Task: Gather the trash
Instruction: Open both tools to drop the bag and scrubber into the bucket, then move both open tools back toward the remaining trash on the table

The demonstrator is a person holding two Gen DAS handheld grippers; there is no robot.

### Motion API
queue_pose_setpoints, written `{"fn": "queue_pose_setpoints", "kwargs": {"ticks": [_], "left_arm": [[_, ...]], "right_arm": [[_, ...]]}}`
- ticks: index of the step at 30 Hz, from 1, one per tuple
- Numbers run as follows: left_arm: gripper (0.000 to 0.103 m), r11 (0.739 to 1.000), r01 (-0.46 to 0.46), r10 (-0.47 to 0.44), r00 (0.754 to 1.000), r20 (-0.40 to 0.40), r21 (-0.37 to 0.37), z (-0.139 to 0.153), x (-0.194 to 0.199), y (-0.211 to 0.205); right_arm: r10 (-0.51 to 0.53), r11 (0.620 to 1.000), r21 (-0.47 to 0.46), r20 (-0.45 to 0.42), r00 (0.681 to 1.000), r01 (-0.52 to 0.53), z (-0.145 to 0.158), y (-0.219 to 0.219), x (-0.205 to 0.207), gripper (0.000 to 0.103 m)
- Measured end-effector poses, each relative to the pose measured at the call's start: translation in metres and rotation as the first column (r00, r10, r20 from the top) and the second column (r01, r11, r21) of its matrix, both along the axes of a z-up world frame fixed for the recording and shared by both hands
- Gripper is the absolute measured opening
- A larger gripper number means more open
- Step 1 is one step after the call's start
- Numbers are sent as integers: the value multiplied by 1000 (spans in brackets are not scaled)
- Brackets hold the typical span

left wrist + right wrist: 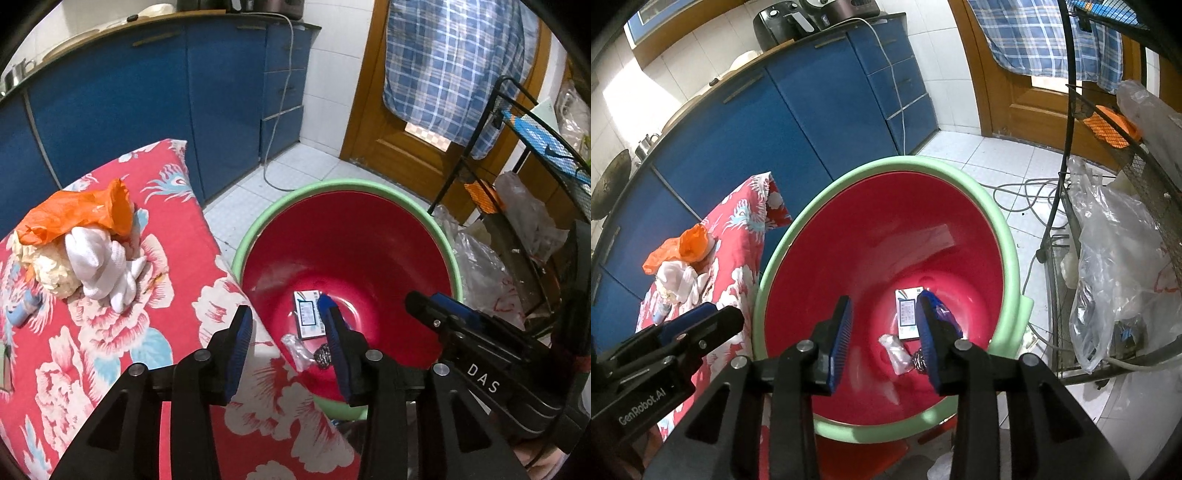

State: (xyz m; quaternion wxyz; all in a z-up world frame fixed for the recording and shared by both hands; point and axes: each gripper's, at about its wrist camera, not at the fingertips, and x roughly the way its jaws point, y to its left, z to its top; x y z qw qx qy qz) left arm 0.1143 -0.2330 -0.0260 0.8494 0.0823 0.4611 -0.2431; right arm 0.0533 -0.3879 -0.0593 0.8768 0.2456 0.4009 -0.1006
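Your left gripper (286, 323) hangs with its blue-padded jaws parted and nothing between them, straddling the edge where the red floral cloth-covered table (155, 354) meets the red plastic bin with a pale green rim (369, 236). Your right gripper (884, 314) is likewise released, jaws apart and empty, pointing down into the same bin (886, 229). Below and just beyond your right gripper's tips, on the bin's floor, lie a small white printed card box (907, 317), a crumpled clear plastic wrapper (897, 350) and a dark shiny wad (918, 360) partly hidden behind your right-hand finger; the same box (306, 314) shows between the two fingers of your left gripper. Off to the left of your left gripper and further ahead, on the table, sits the remaining pile: an orange plastic bag (81, 214) draped over a white knotted cloth (101, 258) and a cream lumpy wad (44, 266). From your right gripper that pile (679, 258) is well to the left, past the bin's rim.
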Motion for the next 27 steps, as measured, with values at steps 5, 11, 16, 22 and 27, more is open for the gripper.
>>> {"fn": "queue_pose_setpoints", "kwargs": {"ticks": [5,11,16,22,27], "left_arm": [[42,1000,-20,20,1000,3,-6,3,1,7],[42,999,-36,36,999,5,-11,6,0,15],[42,999,-49,49,999,9,-18,8,-1,20],[42,998,-64,64,998,15,-28,13,-2,29],[42,996,-83,84,996,22,-33,16,-3,40]], "right_arm": [[5,1000,-8,4,1000,-5,4,4,-1,38],[10,1000,-13,6,1000,-10,8,9,-2,38],[18,1000,-20,9,1000,-18,12,13,-1,39],[25,999,-33,17,1000,-25,18,20,-1,39],[37,998,-42,23,999,-36,24,27,-1,39]]}}
